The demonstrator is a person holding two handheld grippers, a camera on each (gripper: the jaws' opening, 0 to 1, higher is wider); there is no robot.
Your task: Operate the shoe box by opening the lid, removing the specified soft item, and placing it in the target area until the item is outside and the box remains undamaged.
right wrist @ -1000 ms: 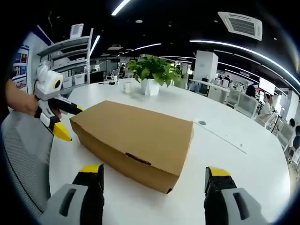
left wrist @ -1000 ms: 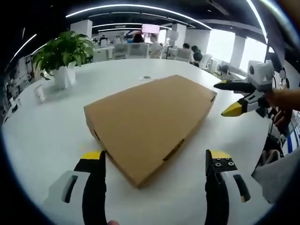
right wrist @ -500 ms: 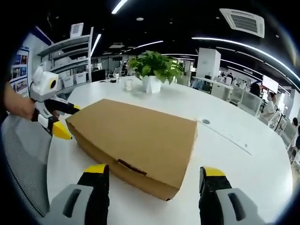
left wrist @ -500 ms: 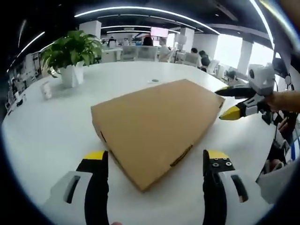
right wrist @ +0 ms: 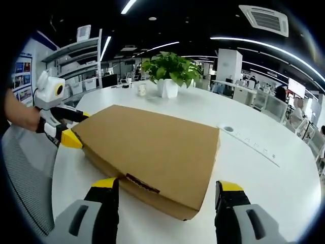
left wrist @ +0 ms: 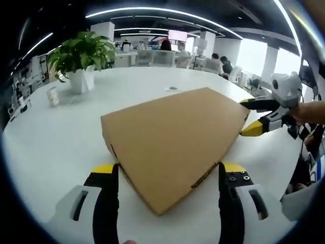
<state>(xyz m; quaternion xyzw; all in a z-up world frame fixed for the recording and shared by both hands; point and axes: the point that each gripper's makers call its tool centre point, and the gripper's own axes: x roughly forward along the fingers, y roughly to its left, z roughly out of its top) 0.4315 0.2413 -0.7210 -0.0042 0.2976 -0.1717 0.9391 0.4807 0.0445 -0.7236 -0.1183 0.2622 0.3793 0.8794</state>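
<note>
The shoe box (left wrist: 172, 140) sits closed on the table (left wrist: 56, 142), both spread-jawed grippers, left (left wrist: 165, 175) and right (right wrist: 165, 190), flanking corners at 12 o'clock; everything remains.

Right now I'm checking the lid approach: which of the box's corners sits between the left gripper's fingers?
The near corner of the shoe box, pointing down toward the camera between the open left gripper fingers; the far right corner lies by the right gripper instead.

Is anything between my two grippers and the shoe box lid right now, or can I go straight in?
Nothing visible stands in the way. The left gripper and right gripper are both open, each straddling a corner of the closed shoe box. The white table beside it is bare; the potted plant stands well back.
</note>
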